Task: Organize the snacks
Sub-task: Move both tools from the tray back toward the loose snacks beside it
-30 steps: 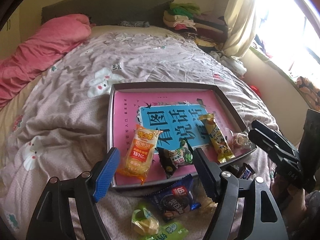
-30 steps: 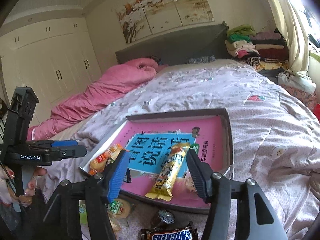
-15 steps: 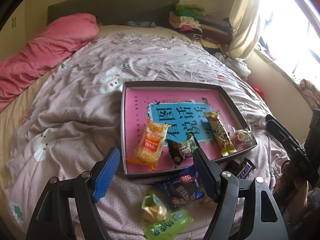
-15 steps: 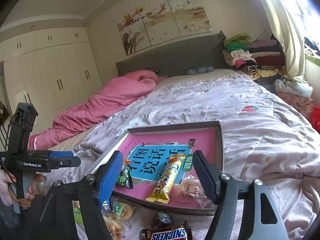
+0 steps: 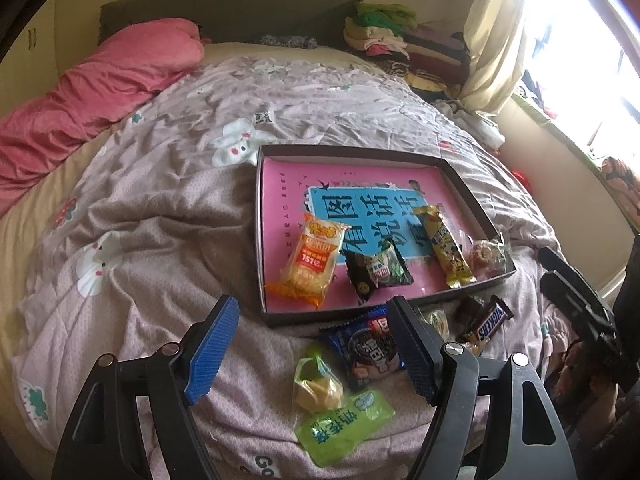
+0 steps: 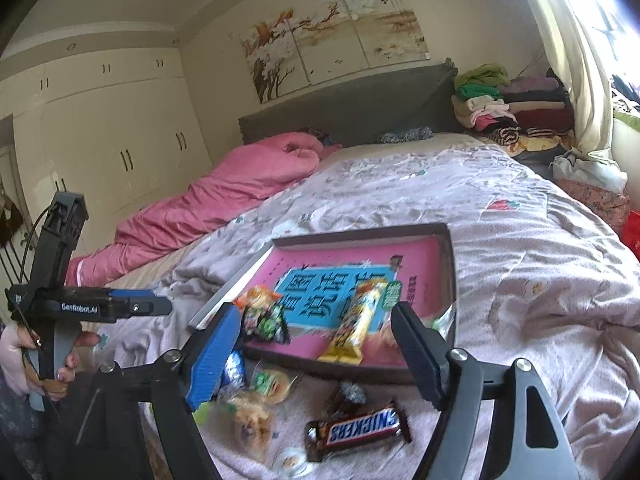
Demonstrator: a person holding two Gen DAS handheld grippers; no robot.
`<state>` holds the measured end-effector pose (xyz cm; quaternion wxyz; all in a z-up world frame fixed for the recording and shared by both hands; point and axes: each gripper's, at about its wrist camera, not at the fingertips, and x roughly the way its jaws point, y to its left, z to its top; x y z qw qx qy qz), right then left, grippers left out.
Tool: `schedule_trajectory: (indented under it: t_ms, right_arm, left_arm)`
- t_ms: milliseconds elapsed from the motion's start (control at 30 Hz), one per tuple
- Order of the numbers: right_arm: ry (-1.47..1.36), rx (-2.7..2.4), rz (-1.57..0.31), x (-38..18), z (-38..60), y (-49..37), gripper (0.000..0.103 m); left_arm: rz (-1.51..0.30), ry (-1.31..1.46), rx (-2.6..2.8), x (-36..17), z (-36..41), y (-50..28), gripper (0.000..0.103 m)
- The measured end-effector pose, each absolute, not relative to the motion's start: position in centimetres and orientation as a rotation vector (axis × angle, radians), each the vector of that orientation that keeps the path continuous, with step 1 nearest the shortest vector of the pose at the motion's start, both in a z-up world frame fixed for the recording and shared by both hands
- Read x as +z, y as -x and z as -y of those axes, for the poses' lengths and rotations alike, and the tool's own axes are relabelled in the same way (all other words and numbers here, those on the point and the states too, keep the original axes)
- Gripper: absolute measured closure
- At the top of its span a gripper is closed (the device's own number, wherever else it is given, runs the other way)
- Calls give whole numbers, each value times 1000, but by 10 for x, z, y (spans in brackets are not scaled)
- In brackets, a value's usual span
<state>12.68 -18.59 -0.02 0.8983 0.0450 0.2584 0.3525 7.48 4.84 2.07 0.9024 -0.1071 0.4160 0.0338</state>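
A shallow dark box (image 5: 362,152) with a pink lining lies on the bed; it also shows in the right wrist view (image 6: 451,264). Inside lie an orange cake pack (image 5: 312,258), a black-green packet (image 5: 378,270), a yellow bar (image 5: 442,244) and a clear-wrapped sweet (image 5: 484,256). Loose on the quilt before it lie a blue cookie pack (image 5: 368,346), a yellow wrapped cake (image 5: 318,386), a green packet (image 5: 344,426) and a Snickers bar (image 6: 358,430). My left gripper (image 5: 312,358) is open and empty above the loose snacks. My right gripper (image 6: 316,356) is open and empty above them.
A pink duvet (image 5: 80,84) lies along the bed's left side. Folded clothes (image 5: 404,40) are stacked by the headboard. A curtain and window (image 5: 560,40) are at the right. The quilt (image 5: 140,220) is rumpled.
Both grippers have pulled back and up from the box, so more loose snacks in front of it show. Both stay open and empty.
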Motion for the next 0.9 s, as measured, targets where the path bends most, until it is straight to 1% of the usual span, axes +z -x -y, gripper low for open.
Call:
schedule_trajectory:
  t_ms: [400,900]
  right_arm:
    - [-14,787,-594,-12,158,-100,26]
    - [13,788,-671,-26,147,-91,26]
  left_arm:
    - [-887,244,53,12,-47,-65,25]
    - [-951,273,29,-5,-46,-59,25]
